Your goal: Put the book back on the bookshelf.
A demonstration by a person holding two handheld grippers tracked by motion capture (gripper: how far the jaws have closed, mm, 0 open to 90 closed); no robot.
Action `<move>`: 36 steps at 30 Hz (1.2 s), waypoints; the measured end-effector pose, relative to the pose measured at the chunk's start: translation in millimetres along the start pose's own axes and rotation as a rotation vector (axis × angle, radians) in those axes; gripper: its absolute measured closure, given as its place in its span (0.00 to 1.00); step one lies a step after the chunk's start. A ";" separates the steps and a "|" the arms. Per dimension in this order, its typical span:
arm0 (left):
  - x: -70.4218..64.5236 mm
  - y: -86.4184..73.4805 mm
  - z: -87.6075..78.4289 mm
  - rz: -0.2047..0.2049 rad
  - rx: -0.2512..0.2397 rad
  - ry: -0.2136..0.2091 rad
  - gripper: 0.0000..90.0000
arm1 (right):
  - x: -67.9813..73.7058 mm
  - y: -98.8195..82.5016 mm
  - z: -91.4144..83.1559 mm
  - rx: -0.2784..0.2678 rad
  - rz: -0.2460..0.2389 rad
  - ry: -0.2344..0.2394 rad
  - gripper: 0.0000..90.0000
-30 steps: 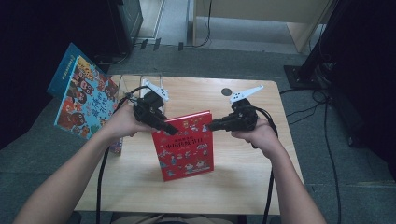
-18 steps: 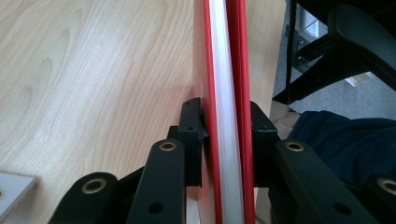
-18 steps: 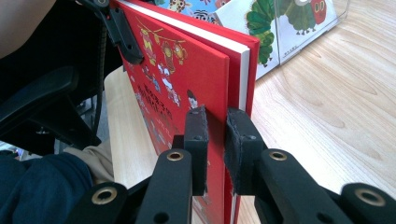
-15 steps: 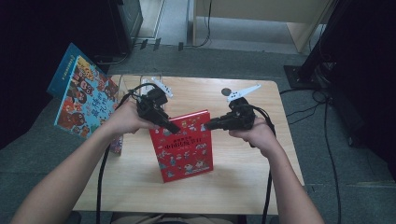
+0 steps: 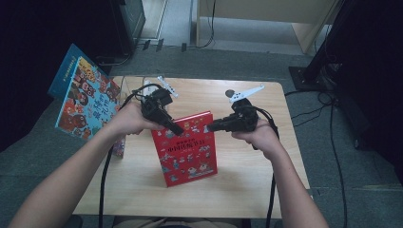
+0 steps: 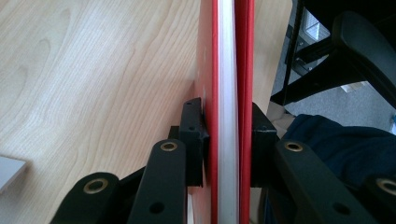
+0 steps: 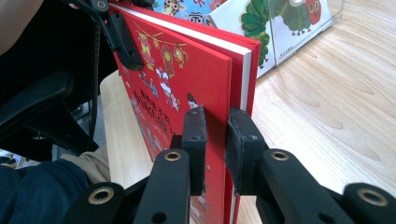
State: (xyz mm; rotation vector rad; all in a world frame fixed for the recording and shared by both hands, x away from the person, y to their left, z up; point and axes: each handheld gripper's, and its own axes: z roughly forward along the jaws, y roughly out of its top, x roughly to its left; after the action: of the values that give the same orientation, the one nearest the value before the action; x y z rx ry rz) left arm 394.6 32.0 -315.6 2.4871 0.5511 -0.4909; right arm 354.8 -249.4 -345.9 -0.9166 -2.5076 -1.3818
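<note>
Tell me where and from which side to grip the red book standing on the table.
Grip the red book at its top corners, coming in from either side. It stands upright and is thin, so each hand-held gripper, left and right, can straddle covers and pages, as the jaws do now.

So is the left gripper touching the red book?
Touching. In the left gripper view, the left gripper has both pads pressed flat against the covers of the red book, with no gap on either side.

Bare tabletop (image 5: 247,180) beside red book (image 5: 187,152)
</note>
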 end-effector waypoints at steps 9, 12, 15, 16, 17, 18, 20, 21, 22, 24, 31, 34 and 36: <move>0.6 2.8 1.0 -0.018 0.019 -0.006 0.82 | 0.6 1.0 2.2 -0.005 0.002 0.002 0.86; 1.3 1.8 0.6 -0.028 0.017 -0.005 0.85 | 0.2 0.6 2.5 -0.007 -0.001 0.005 0.85; 1.8 1.6 1.5 -0.034 0.018 -0.007 0.86 | -0.3 -0.5 2.8 -0.008 -0.011 0.010 0.82; 2.6 1.6 2.5 -0.048 0.021 -0.013 0.86 | -1.1 -2.2 3.3 -0.017 -0.020 0.017 0.78; 2.7 1.6 2.9 -0.054 0.018 -0.019 0.87 | -1.3 -3.3 3.3 -0.021 -0.019 0.021 0.77; 2.7 1.6 2.9 -0.054 0.018 -0.019 0.87 | -1.3 -3.3 3.3 -0.021 -0.019 0.021 0.77; 3.4 1.8 3.3 -0.070 0.021 -0.026 0.87 | -2.8 -7.3 3.3 -0.038 -0.029 0.027 0.71; 3.3 1.9 3.5 -0.086 0.016 -0.026 0.87 | -3.3 -9.2 3.1 -0.044 -0.034 0.026 0.70; 3.3 1.9 3.5 -0.086 0.016 -0.026 0.88 | -3.3 -9.2 3.1 -0.044 -0.034 0.026 0.70; 5.0 -0.3 0.6 -0.110 0.007 -0.024 0.88 | -5.9 -16.9 -0.2 -0.062 -0.015 0.013 0.64; 11.3 -9.0 -10.9 -0.172 -0.030 -0.011 0.88 | -25.5 -53.1 -10.1 -0.070 0.081 -0.078 0.62; 13.7 -13.8 -17.0 -0.199 -0.068 -0.031 0.88 | -30.5 -66.5 -5.0 -0.069 0.105 -0.105 0.58; 14.9 -16.3 -20.2 -0.215 -0.084 -0.031 0.88 | -32.3 -74.5 -1.3 -0.071 0.098 -0.119 0.56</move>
State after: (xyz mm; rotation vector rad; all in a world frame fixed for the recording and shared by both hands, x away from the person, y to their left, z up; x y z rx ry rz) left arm 404.0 60.3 -313.2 2.3487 0.8146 -0.5742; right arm 338.2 -294.1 -411.6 -1.1520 -2.4726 -1.4348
